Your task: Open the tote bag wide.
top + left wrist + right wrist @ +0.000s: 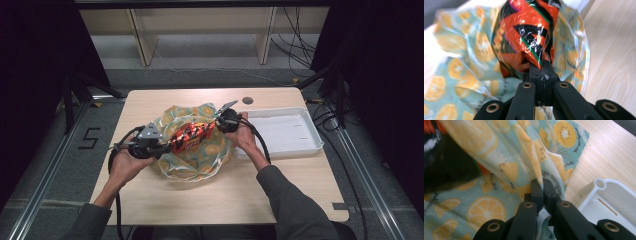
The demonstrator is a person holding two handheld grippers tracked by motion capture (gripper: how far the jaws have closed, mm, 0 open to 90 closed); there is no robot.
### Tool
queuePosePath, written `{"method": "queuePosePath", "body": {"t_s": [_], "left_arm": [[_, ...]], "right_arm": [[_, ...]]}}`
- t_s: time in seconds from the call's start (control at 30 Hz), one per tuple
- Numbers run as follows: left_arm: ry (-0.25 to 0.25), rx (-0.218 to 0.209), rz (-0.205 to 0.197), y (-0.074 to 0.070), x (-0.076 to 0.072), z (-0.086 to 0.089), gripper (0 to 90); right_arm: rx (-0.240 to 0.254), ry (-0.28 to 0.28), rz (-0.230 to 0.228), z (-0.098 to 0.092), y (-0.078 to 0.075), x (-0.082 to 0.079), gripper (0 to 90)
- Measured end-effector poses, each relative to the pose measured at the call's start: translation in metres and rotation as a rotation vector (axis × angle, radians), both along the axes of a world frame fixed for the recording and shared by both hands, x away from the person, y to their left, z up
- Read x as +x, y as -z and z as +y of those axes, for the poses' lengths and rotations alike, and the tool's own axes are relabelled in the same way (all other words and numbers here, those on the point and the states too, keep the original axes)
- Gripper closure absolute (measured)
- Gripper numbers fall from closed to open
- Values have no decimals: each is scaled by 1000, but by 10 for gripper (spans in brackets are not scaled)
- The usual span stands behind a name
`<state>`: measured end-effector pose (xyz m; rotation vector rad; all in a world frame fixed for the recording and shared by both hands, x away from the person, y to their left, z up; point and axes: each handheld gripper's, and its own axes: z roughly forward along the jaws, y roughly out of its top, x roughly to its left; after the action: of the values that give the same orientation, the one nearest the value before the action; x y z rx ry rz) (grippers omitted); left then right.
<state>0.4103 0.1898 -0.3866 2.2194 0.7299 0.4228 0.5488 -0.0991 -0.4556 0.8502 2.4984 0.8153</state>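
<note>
- Left gripper [159, 148] sat at counter [165, 200] left-centre, held in the person's left hand [125, 165]; grey plate on top.
- Its fingers [537, 75] were clenched on the end of an orange-black foil snack packet [192, 136], crinkled foil pinched between them in the left gripper view.
- Packet [529, 32] ran diagonally from the left gripper up toward the right gripper, lying over/in the mouth of a clear bag with an orange-slice print on pale teal [192, 160].
- Bag [456, 62] spread around the packet, mid-counter, its lower part resting on the wood.
- Right gripper [220, 121] was at the bag's upper right edge, held in the right hand [245, 136].
- Its fingers [536, 192] were clamped on a fold of the bag [486, 202] rim, film bunched between them in the right gripper view.
- White tray [310, 145] lay on the counter's right side, just beside the bag and right hand; its corner [599, 185] showed near the right gripper.
</note>
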Motion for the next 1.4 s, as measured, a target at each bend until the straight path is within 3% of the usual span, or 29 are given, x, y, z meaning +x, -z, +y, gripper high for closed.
{"method": "queuePosePath", "body": {"t_s": [0.03,0.1,0.17,0.2,0.23,0.37,0.47,0.53,0.57,0.73,1.0,1.07,1.17,1.3,1.4], "left_arm": [[-6,-13,4,-3,0,1,893],[-7,-24,6,-9,2,5,893],[-9,-46,6,-13,5,8,893],[-10,-57,12,-14,6,9,892],[-13,-55,12,-16,7,10,892],[-21,-65,32,-14,11,17,892],[-25,-72,36,-14,13,22,891],[-39,-76,43,-14,13,24,891],[-39,-73,42,-14,13,25,890],[-40,-76,53,-14,15,30,889],[-25,-65,55,-14,14,32,888],[-27,-69,62,-14,14,32,887],[-22,-64,61,-14,14,32,887],[-22,-64,62,-14,14,32,887],[-24,-66,65,-13,14,33,887]], "right_arm": [[42,32,46,3,-1,-4,892],[80,42,51,1,-1,-5,876],[74,39,48,-3,-5,-7,845],[112,49,59,-4,-6,-8,826],[117,42,64,-7,-10,-9,805],[213,45,38,-17,-22,-15,707],[268,18,20,-21,-32,-20,660],[272,-14,17,-23,-41,-25,635],[304,-33,8,-23,-44,-28,626],[385,-126,26,-18,-55,-38,572],[434,-219,40,6,-61,-43,542],[449,-235,19,10,-60,-43,541],[444,-245,40,13,-62,-43,541],[483,-255,48,20,-58,-40,543],[469,-268,89,22,-55,-38,556]]}}
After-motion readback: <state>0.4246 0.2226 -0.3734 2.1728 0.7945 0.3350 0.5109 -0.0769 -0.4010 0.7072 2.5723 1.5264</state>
